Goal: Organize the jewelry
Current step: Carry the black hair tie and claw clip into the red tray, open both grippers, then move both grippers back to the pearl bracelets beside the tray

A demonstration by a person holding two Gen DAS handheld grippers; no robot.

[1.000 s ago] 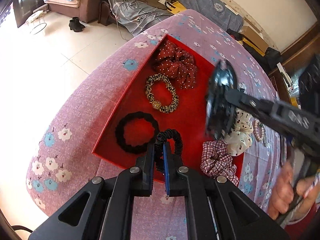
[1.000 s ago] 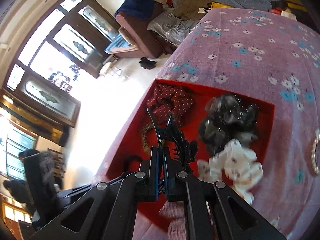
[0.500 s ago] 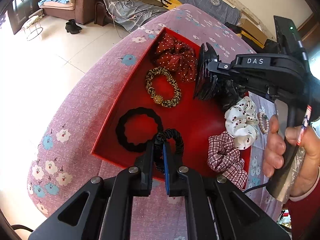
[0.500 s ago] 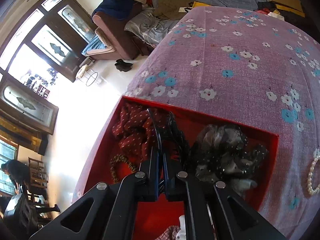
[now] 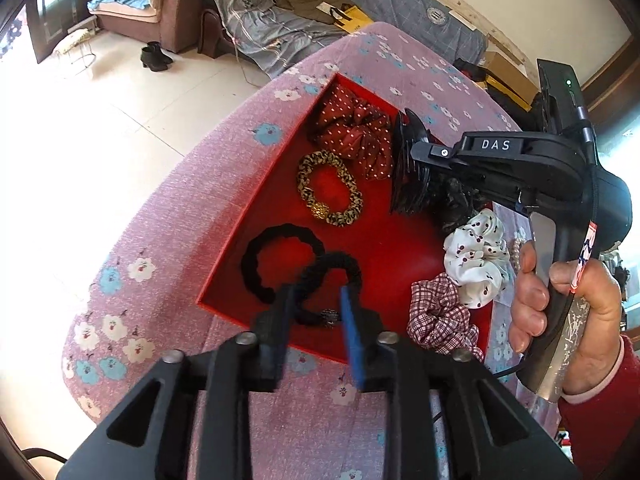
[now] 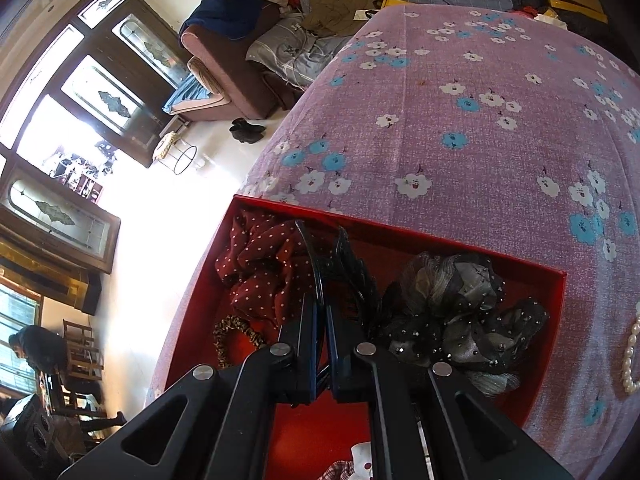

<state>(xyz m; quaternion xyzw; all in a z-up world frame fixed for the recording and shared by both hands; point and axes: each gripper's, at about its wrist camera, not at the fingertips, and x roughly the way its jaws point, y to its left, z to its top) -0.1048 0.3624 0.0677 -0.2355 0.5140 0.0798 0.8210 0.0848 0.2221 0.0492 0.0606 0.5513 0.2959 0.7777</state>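
Observation:
A red tray (image 5: 256, 216) on the flowered cloth holds a red dotted scrunchie (image 5: 352, 132), a leopard hair tie (image 5: 328, 188), a black hair tie (image 5: 256, 264), a white scrunchie (image 5: 476, 256) and a checked scrunchie (image 5: 440, 316). My left gripper (image 5: 314, 314) is open at the tray's near edge; a black hair tie with a bead (image 5: 332, 268) lies between its fingers, released. My right gripper (image 6: 322, 308) is shut on a black claw clip (image 6: 344, 268), also in the left wrist view (image 5: 408, 168), held low over the tray by the red dotted scrunchie (image 6: 260, 264) and a black-grey scrunchie (image 6: 452, 312).
A pearl bracelet (image 6: 630, 356) lies on the cloth just right of the tray. The table's left edge drops to a tiled floor (image 5: 80, 128). A sofa and bedding stand beyond the table's far end.
My left gripper has opened and let go of the beaded black hair tie. My right gripper has carried the claw clip lower into the tray's far part.

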